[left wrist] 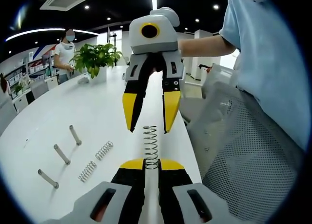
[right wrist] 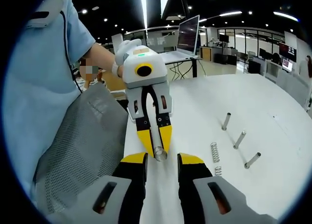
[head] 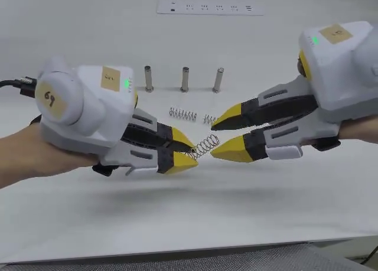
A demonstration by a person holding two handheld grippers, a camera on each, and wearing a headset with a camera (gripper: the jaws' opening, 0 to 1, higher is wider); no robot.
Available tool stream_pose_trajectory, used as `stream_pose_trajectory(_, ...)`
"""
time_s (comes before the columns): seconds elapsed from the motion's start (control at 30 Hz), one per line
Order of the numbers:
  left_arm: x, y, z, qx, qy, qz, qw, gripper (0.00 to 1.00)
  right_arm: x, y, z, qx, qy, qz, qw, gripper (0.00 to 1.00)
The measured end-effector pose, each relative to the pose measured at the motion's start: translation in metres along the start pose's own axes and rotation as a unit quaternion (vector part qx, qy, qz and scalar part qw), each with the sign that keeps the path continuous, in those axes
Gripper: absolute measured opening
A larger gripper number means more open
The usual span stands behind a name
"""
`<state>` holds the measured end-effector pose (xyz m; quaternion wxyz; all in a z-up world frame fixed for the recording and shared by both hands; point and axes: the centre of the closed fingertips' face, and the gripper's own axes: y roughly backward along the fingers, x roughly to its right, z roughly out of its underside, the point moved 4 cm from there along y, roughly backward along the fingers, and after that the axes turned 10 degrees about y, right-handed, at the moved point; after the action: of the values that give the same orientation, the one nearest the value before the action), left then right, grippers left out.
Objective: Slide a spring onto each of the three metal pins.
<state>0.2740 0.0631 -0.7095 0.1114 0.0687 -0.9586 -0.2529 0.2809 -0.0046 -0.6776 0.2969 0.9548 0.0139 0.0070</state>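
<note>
Now, the held spring (head: 204, 147) is clamped at one end between the yellow fingertips of the left gripper (head: 188, 157), jaws pinched right down on the coils. In the left gripper view the spring (left wrist: 151, 147) stands straight out from those tips, a bright, thin wire coil, evenly wound and lifted off the table.

Its free end reaches to the right gripper (head: 214, 140), whose jaws are spread wide and grasping nothing. The end of the coil sits just at the gap between the two yellow fingertips (left wrist: 129, 111), and I can't tell whether it touches either. From the right gripper view you look down the coil's open end, a small ring (right wrist: 160, 154) at the left gripper's tips (right wrist: 155, 147).

Beyond the grippers, two loose springs (head: 182, 114) lie flat on the white table (head: 236, 212), near each other. Just behind them the three metal pins (head: 185, 79) stand upright in a row, all bare. A white power strip (head: 211, 8) lies at the far edge.
</note>
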Motion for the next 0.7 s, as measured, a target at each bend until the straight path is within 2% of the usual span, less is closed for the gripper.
stream_pose_trajectory(0.23, 0.003, -0.004, 0.004, -0.018, -0.011, 0.008, 0.9997, 0.01, -0.003, -0.007, 0.003, -0.022, 0.019, -0.017, 0.9994, 0.21)
stream_pose_trajectory(0.63, 0.002, -0.006, 0.003, -0.026, -0.012, 0.014, 0.9995, 0.01, -0.007, -0.015, 0.006, -0.05, 0.043, -0.033, 0.9973, 0.17)
stream_pose_trajectory(0.7, 0.002, -0.006, 0.003, -0.03, -0.015, 0.015, 0.9993, 0.01, -0.007, -0.016, 0.005, -0.048, 0.042, -0.035, 0.9974, 0.16)
